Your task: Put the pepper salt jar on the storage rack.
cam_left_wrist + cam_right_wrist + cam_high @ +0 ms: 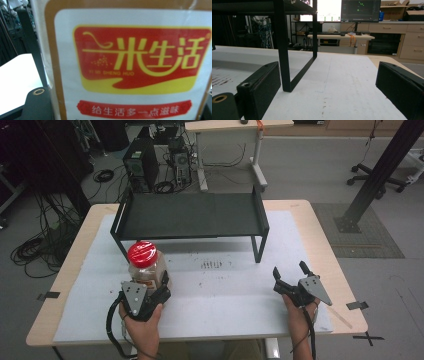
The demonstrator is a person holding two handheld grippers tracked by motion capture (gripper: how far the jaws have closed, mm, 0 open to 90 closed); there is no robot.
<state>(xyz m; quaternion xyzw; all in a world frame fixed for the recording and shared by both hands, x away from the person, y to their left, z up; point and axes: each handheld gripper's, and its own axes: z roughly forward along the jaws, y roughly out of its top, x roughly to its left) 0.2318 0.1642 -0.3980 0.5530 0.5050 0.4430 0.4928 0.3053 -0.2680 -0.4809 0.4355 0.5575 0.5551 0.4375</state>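
A wooden surface (305,215) covered by a white mat (235,290) is seen from above. A black rack (192,215) on thin legs is set toward the far side of the mat.

At the near left, a clear jar (146,267) with a red lid (142,253) is stood upright on the mat, just in front of the rack's left leg. The left tongs (159,287) are held by a hand (142,327) and are clamped on the jar's lower body from the near side. A grey three-cornered plate (134,295) is carried on top of them. In the left gripper view, the jar's label (135,62) is seen very close: a red and yellow panel with yellow Chinese characters on a white ground. A black jaw is glimpsed at the lower left, against the jar.

At the near right, the right tongs (290,270) are held by the other hand (299,312), well apart from the jar. Their jaws are spread wide, with nothing between them. In the right gripper view, both black jaws are seen apart above the bare mat (342,87), with the rack's right leg (283,50) just ahead of the left jaw. Beyond the surface, a desk (342,37) and two monitors (359,10) are visible.
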